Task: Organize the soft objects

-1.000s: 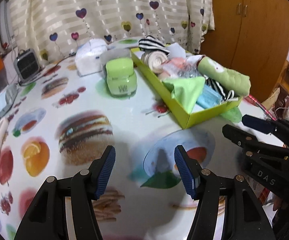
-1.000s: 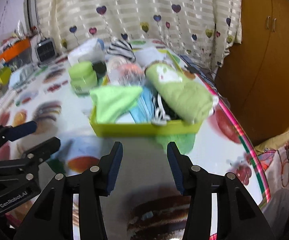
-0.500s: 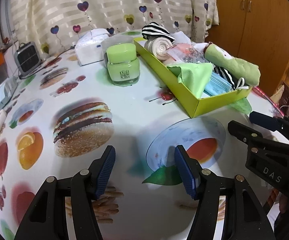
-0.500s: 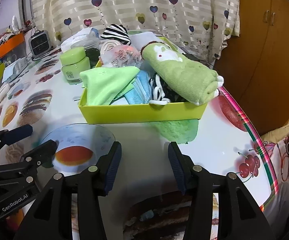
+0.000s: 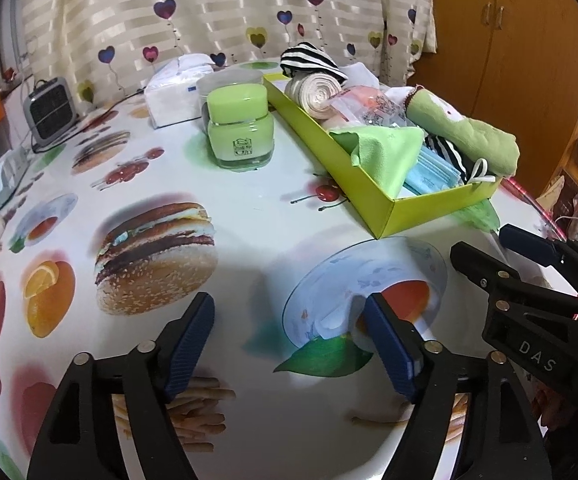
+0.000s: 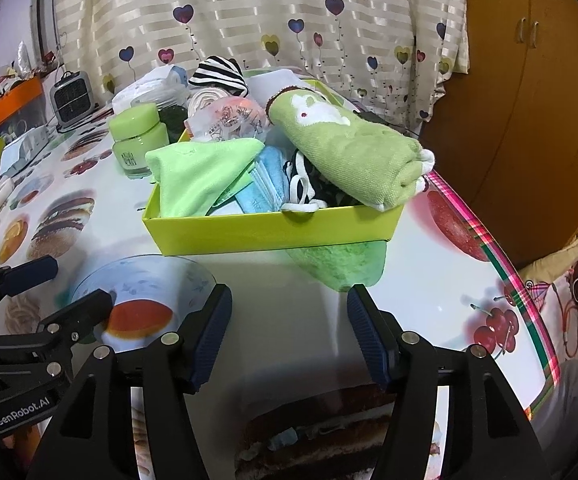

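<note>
Pointing rightward (lengthwise, tilted): towel roll [image 6: 349,152]

Black left gripper [image 5: 289,344] and right gripper [image 6: 289,332], blue ribbed jaws, silver screws.

Tabletop [image 5: 249,200] under a glossy food-print cover: burgers, cherries, fruit.

On it stood a yellow-green box [image 6: 273,232] heaped with soft goods, its near end over a green cloth [image 6: 341,264] lying flat on the cover. Just left of the box, a green-lidded jar [image 5: 241,128]; behind that, a clear tub [image 5: 225,80], a white tissue pack [image 5: 173,92], and farther left a small grey heater [image 5: 51,108].
</note>
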### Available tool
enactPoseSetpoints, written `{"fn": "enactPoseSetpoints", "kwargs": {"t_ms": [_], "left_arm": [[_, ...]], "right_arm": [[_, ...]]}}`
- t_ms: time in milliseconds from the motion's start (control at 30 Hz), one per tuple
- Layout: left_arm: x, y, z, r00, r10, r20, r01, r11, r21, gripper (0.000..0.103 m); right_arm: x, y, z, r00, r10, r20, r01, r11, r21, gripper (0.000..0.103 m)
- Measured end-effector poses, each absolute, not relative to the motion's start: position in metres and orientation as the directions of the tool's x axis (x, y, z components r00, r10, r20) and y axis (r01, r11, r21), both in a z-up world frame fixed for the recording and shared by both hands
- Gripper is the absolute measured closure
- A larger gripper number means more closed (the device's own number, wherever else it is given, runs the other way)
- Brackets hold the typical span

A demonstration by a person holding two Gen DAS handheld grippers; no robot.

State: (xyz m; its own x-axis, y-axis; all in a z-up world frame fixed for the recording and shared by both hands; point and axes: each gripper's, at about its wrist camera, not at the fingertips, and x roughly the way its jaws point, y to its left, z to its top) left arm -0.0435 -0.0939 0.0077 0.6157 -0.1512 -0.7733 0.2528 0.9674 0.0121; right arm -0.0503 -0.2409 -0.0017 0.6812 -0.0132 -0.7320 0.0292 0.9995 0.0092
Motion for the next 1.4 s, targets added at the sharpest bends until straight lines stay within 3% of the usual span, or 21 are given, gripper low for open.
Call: {"fn": "enactPoseSetpoints", "kwargs": {"t_ms": [1400], "left_arm": [[-0.0435, -0.0948, 0.0073, 0.616, -0.152, -0.773, 0.251, 0.968, 0.010, 0.023]], "right_arm": [[-0.0516, -0.2417, -0.0015, 0.681, -0.024, -0.732, 0.043, 0.999, 0.007, 0.042]]}}
